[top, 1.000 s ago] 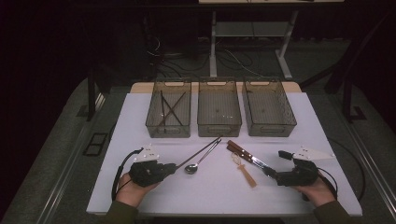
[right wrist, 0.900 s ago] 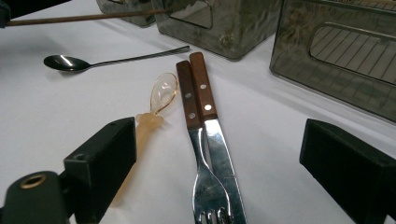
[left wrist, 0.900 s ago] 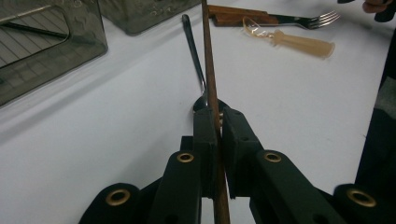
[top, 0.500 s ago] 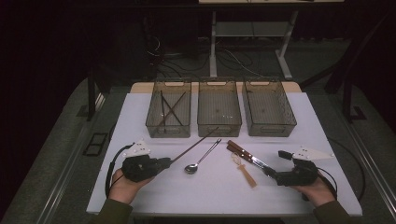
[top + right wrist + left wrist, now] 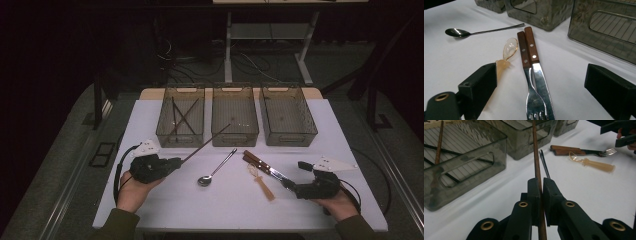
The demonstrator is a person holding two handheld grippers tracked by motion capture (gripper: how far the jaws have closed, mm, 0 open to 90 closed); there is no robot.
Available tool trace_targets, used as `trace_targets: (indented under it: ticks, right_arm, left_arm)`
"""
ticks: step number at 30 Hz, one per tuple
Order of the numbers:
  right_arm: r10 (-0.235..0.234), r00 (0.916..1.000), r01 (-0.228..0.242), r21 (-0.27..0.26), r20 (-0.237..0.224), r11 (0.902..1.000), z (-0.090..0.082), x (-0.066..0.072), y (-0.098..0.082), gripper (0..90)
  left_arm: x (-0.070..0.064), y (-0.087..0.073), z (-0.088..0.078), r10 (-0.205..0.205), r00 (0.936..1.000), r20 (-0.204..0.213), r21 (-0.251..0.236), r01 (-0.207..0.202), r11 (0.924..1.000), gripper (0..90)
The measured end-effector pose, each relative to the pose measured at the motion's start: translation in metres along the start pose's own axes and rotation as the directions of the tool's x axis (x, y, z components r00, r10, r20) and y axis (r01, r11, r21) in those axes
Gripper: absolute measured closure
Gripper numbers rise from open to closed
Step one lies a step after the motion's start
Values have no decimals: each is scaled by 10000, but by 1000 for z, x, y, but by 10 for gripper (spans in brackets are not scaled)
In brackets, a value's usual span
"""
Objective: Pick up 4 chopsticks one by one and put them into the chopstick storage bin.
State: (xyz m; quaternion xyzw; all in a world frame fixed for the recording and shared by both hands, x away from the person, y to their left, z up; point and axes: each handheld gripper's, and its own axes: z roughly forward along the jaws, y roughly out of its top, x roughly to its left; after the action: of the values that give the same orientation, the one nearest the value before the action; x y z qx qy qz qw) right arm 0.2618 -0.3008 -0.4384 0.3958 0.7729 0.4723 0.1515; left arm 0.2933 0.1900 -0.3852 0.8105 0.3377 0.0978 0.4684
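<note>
Three smoked-plastic bins stand in a row at the far side of the white table [image 5: 150,107], and the left bin [image 5: 181,116], already holding dark sticks, serves as the landmark. Judging by those sticks, it is where the held piece belongs. Just in front of it and toward the person, the left gripper [image 5: 175,162] pinches a brown chopstick [image 5: 206,144] between its jaws, the stick slanting up past the bin's near right corner toward the middle bin [image 5: 235,115]. To do this step well, lift until the far tip clears the rim, swing the stick along the bin's length, and release low. Farther right of the left bin, the right gripper [image 5: 290,184] rests with jaws spread, empty, at the wooden-handled knife and fork [image 5: 532,72], beside an amber plastic spoon [image 5: 507,53] and a steel spoon [image 5: 216,169].
</note>
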Motion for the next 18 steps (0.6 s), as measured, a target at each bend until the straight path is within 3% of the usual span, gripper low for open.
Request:
trace_targets:
  ticks: [10,18]
  right_arm:
    - [18,10000,-18,14,8,10000,0,0,0,106]
    - [8,10000,-8,16,11,10000,1,0,0,107]
  left_arm:
    - [15,17,7,-305,9994,-193,-353,298,9989,845]
    - [32,29,14,-497,9963,-703,-500,462,9977,845]
